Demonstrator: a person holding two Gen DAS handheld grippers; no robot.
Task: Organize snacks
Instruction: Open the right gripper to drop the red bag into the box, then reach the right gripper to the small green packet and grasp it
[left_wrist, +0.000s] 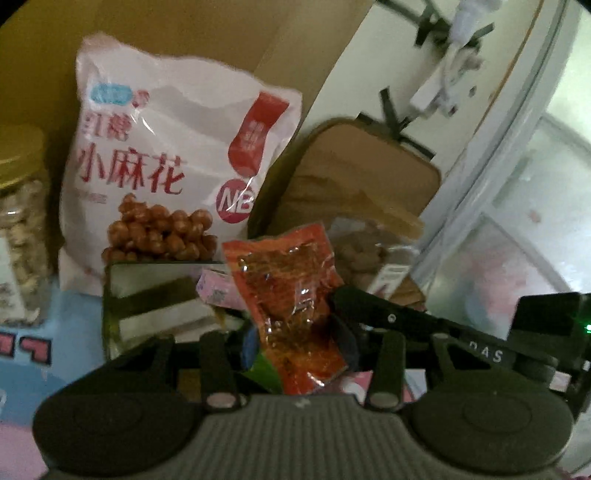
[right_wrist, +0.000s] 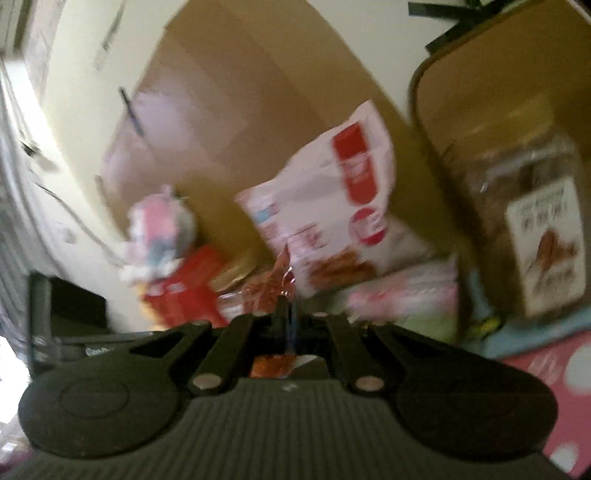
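The left gripper (left_wrist: 295, 328) pinches an orange packet (left_wrist: 291, 306), lifted clear to be sorted; the right gripper (right_wrist: 286, 306), pressed together, pinches a red wrapper (right_wrist: 282, 273).

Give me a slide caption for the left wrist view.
Left gripper holding a red snack packet before a white twist-snack bag.

A bench covered by a light-blue and pink patterned cloth (left_wrist: 79, 325) fills the lower left. On it stand a white printed snack bag (left_wrist: 177, 162) at centre left and a gold-lidded clear jar (left_wrist: 20, 236) at the left edge.
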